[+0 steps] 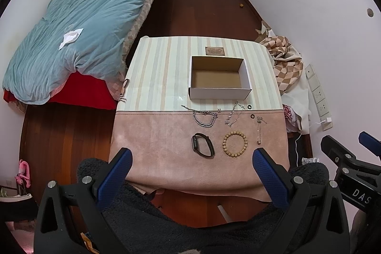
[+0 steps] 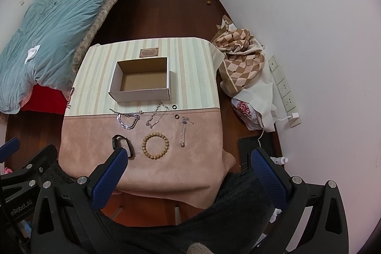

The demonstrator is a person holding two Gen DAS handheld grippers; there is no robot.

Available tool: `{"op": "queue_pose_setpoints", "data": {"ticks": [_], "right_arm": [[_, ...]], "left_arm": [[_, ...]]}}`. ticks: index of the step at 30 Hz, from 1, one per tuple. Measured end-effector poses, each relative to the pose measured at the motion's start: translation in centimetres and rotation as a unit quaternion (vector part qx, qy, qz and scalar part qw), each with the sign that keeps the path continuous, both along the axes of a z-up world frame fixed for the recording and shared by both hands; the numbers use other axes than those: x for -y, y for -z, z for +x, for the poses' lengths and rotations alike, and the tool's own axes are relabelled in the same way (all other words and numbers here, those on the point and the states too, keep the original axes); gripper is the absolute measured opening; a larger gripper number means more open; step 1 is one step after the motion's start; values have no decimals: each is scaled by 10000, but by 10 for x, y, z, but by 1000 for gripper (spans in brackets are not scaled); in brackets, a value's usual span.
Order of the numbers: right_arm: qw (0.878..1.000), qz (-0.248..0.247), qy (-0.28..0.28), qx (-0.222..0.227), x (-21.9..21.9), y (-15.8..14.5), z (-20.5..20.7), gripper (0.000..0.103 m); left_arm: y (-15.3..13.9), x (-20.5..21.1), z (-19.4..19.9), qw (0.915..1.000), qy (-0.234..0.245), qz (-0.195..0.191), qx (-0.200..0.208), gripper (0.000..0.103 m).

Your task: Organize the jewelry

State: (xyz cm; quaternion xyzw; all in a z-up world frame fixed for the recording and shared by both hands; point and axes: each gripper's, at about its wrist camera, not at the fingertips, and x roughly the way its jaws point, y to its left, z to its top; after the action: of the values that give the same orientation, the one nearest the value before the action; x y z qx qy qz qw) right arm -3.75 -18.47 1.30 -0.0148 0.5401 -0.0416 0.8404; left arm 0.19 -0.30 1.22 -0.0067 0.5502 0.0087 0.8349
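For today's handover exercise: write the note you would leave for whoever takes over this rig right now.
Left gripper: open, empty, held back from the table's near edge.
Right gripper: open, empty, likewise held back.
Cardboard box: open, nothing visible inside, at the far side of the table.
Laid out in front of it: chunky silver chain, thin silver chain, two small dark rings, slim bracelet, black watch, wooden bead bracelet.
Done: nothing boxed.
Left: every piece.

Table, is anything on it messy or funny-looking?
Mostly the jewelry lies neatly in front of the empty box. One odd thing: a pale strap hangs off the table's left edge, away from the rest. The cloth also droops unevenly at the front.
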Motion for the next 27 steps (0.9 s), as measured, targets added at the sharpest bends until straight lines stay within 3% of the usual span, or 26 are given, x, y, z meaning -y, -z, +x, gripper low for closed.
{"op": "queue_pose_setpoints", "data": {"ticks": [27], "right_arm": [[10000,-31,-28,85,2,-10,-4,103]], "left_arm": [[-11,-3,-6,9999,37,-16,133,103]]}}
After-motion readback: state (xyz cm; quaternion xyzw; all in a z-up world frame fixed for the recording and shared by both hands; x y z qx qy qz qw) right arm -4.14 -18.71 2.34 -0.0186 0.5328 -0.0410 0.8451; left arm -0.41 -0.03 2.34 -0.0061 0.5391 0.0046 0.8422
